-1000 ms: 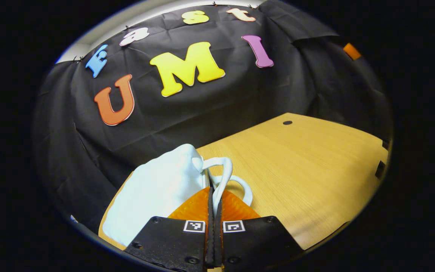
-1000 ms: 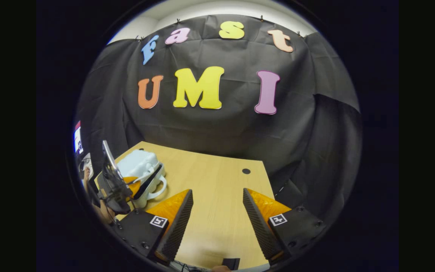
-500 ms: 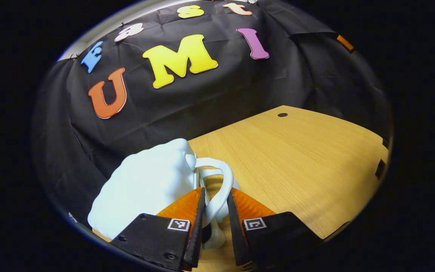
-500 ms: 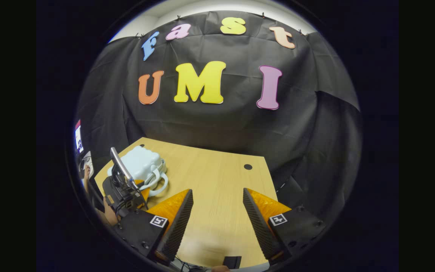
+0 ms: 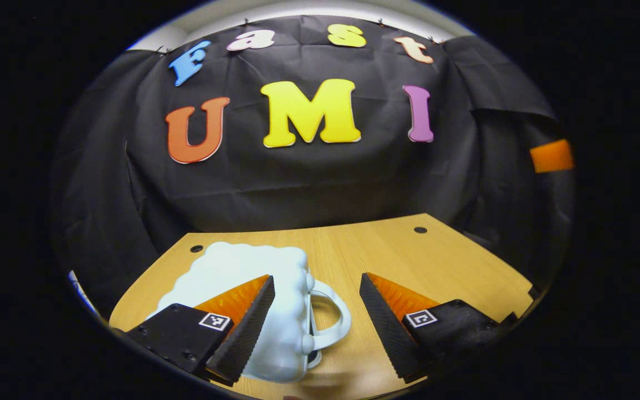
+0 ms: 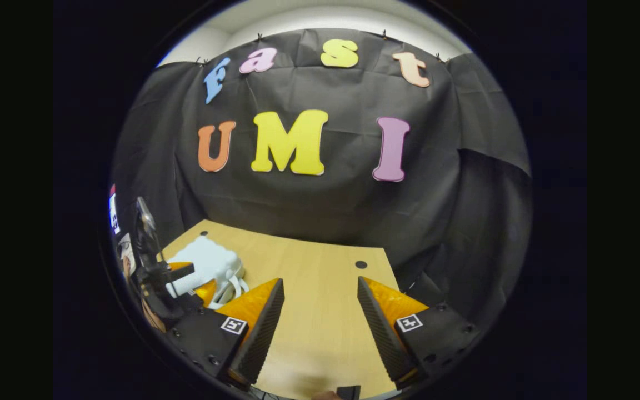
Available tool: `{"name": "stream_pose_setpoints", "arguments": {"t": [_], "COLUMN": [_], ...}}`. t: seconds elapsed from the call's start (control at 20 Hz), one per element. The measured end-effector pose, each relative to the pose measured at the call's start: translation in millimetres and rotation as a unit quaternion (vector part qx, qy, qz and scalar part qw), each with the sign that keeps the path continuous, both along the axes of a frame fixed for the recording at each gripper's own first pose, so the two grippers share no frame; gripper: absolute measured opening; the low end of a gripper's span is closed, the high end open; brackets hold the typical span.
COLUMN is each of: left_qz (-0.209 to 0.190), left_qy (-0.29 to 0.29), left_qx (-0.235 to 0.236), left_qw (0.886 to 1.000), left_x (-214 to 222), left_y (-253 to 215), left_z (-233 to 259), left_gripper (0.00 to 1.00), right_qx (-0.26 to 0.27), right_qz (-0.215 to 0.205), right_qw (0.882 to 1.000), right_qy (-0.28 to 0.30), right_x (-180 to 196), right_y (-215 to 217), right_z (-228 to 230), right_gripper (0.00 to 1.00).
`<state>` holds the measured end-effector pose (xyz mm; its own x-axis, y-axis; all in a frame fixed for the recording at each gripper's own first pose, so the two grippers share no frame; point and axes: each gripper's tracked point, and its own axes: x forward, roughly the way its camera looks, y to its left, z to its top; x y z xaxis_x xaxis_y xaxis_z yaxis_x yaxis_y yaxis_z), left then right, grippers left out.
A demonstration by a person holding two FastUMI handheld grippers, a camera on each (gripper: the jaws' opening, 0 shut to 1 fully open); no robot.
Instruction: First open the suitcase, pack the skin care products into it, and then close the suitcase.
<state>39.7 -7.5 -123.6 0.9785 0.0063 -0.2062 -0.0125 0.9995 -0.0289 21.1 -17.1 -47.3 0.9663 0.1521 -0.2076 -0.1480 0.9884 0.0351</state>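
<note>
The left gripper point(image 5: 314, 328) had its fingers point(image 5: 242, 328) spread wide, gripping nothing; between them, toward 9 o'clock, sat the pale blue-white, bumpy hard-shell suitcase point(image 5: 242, 278) with its looped white plastic handle point(image 5: 328, 325) in the gap. It lay shut on the light wooden tabletop point(image 5: 442, 261), near the 9 o'clock edge. The right gripper point(image 6: 320, 328) also stood with fingers apart, over bare wood, the case at its 10 o'clock point(image 6: 203, 269) and well apart.

No skin care products could be made out on the wood, so I could not tell whether they were packed. The risk, as I judged it: if the lid was not latched, it could gape. With nothing holding the light shell, a nudge from either finger might slide it toward the nearby edge.
</note>
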Motion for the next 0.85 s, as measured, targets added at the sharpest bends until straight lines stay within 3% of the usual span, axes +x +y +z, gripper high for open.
{"name": "stream_pose_setpoints", "arguments": {"t": [0.15,0.4,0.55,0.85], "left_qz": [0.033,0.068,0.067,0.037], "left_qy": [-0.021,-0.070,-0.083,-0.069], "left_qx": [-0.035,-0.020,-0.031,-0.037], "left_qw": [0.999,0.995,0.994,0.996], "left_x": [-19,-28,-27,-15], "left_y": [43,112,128,131], "left_z": [38,97,114,118], "left_gripper": [0.99,0.99,0.99,0.99], "right_qx": [0.003,0.018,0.018,0.010], "right_qz": [0.004,0.022,0.036,0.024], "right_qw": [1.000,0.999,0.998,0.996], "right_qy": [-0.012,-0.025,-0.042,-0.082], "right_x": [5,14,16,26], "right_y": [36,108,147,175], "right_z": [7,18,30,54], "right_gripper": [0.79,0.80,0.77,0.79]}}
